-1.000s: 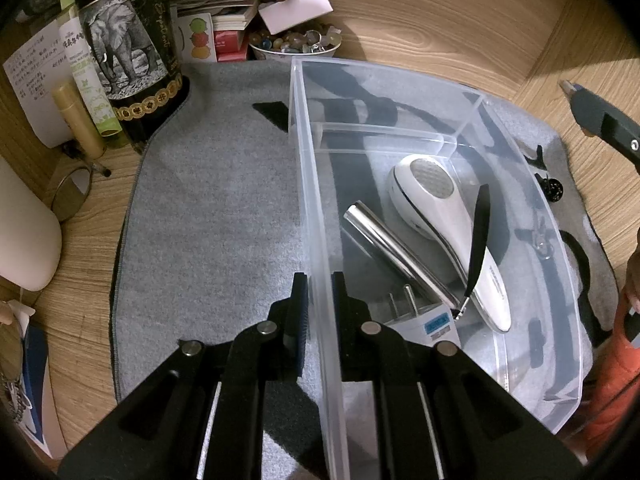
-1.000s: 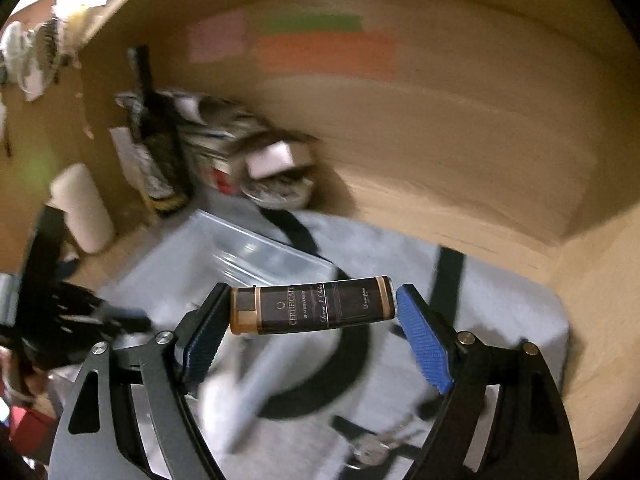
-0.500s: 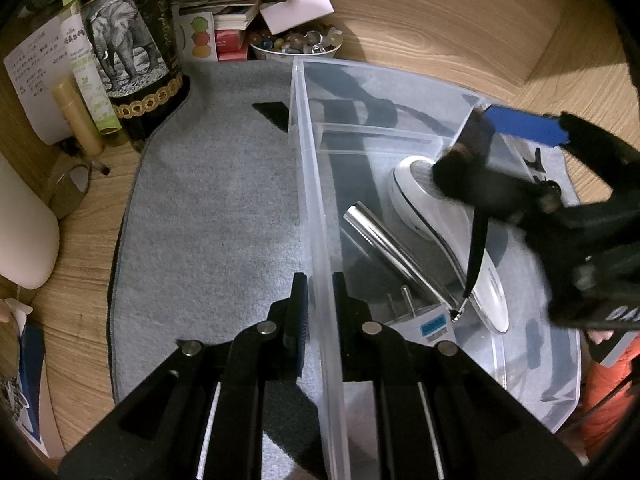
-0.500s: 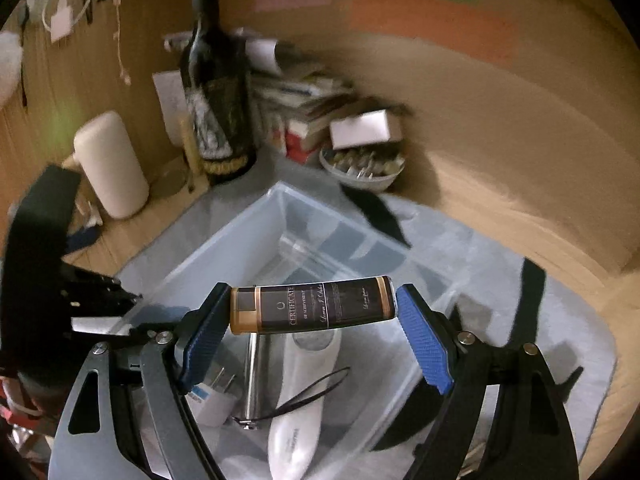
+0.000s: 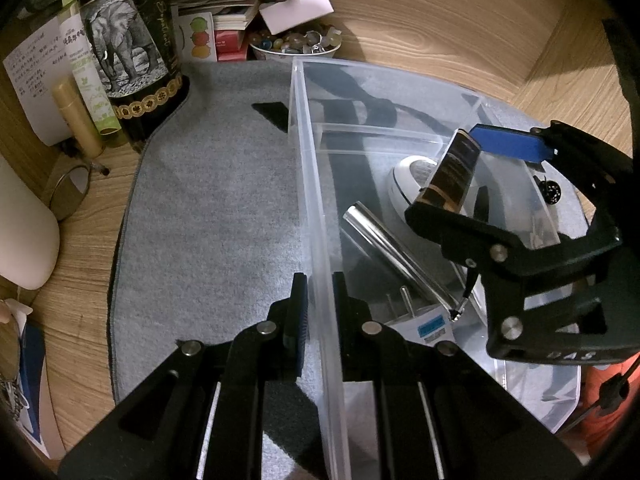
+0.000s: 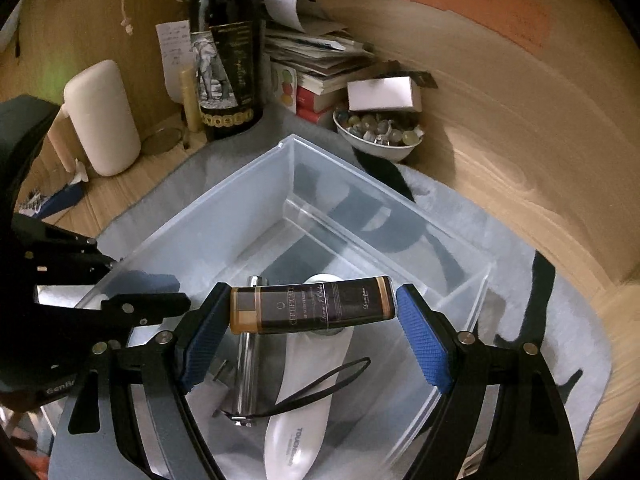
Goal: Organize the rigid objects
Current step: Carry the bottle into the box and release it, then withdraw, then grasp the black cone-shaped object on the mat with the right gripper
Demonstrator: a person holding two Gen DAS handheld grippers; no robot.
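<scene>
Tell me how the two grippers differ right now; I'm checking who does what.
The left gripper is nearly shut, clamped on the clear bin's side wall; the right gripper is wide, holding the dark tube end to end. The left sits at the rim; the right hangs above the bin's contents. Both have blue pads.

A: What lettering can be read?
B: "CERTIFICATE" is printed on the dark tube. "TOUCH" is seen on the white device.
A: Anything else?
B: "GenR" is marked on the left gripper; the wine bottle script is illegible.
</scene>
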